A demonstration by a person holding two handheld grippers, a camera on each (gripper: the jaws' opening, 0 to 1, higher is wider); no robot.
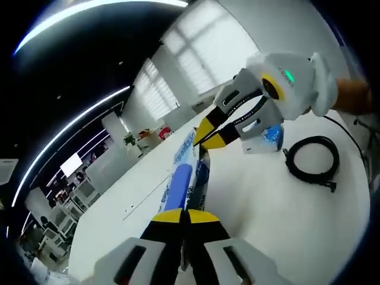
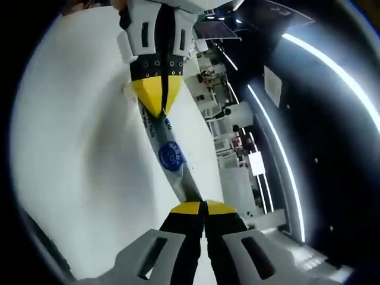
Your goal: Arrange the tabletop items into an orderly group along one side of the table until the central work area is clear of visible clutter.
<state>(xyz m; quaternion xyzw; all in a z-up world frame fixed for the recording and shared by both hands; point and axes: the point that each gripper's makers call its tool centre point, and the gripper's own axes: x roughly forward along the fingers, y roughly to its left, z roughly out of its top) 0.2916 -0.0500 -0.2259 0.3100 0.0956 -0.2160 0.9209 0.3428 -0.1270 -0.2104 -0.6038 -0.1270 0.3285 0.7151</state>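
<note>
A long, thin blue-and-white packet (image 1: 181,178) is stretched above the white table (image 1: 273,231) between my two grippers. My left gripper (image 1: 185,214) rises from the bottom of the left gripper view, shut on the packet's near end. My right gripper (image 1: 206,135) comes in from the upper right, shut on the far end. In the right gripper view the same packet (image 2: 170,155) runs from my right gripper (image 2: 203,206) at the bottom up to my left gripper (image 2: 157,109), both with yellow tips pinched on it.
A coiled black cable (image 1: 312,163) lies on the table to the right. A small blue-and-white pack (image 1: 271,137) sits partly behind the right gripper. A bare stretch of tabletop (image 2: 77,154) spreads to the left. Desks and windows stand beyond the table.
</note>
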